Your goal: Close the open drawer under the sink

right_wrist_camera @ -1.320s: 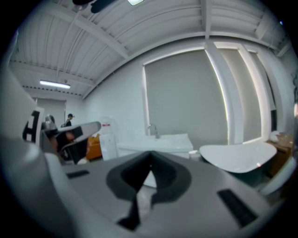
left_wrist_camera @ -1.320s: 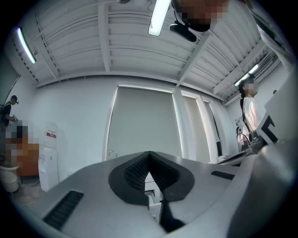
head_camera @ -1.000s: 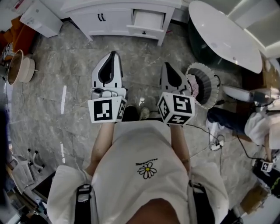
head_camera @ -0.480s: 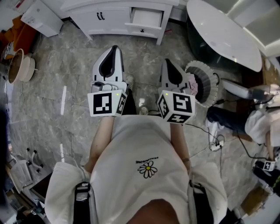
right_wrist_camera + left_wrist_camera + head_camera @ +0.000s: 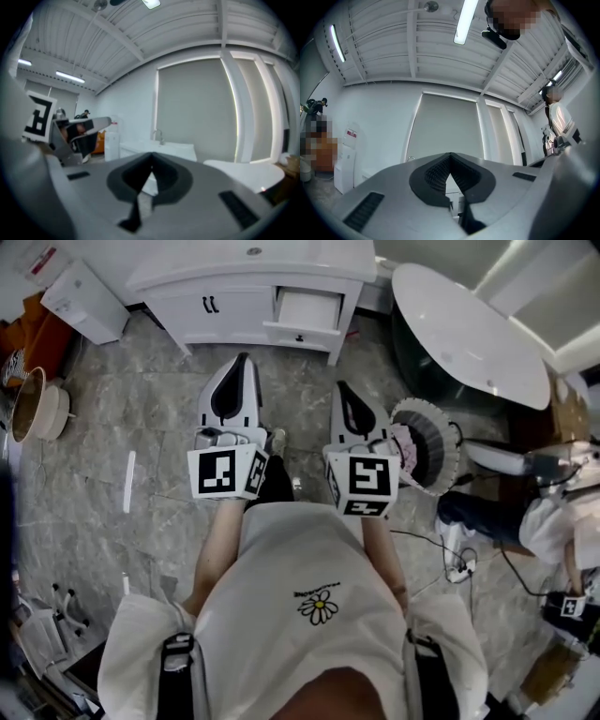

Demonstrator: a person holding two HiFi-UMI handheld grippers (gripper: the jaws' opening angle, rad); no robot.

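- Two hand-held tools, the left gripper [image 5: 246, 357] and the right gripper [image 5: 339, 386], point toward the white vanity [image 5: 234, 282]. Each has its jaws pressed together at the tips with nothing between them.
- The open drawer [image 5: 302, 331] sits in the vanity's right half, pulled out over the floor, its inside plain white.
- A tan basin [image 5: 28, 407] stands at far left. A round frilled basket [image 5: 441, 442] with something pink in it lies just right of the right gripper.
- Bare marbled floor [image 5: 300, 381] lies between the jaw tips and the drawer front, and a white bathtub [image 5: 469, 329] crowds the right side.
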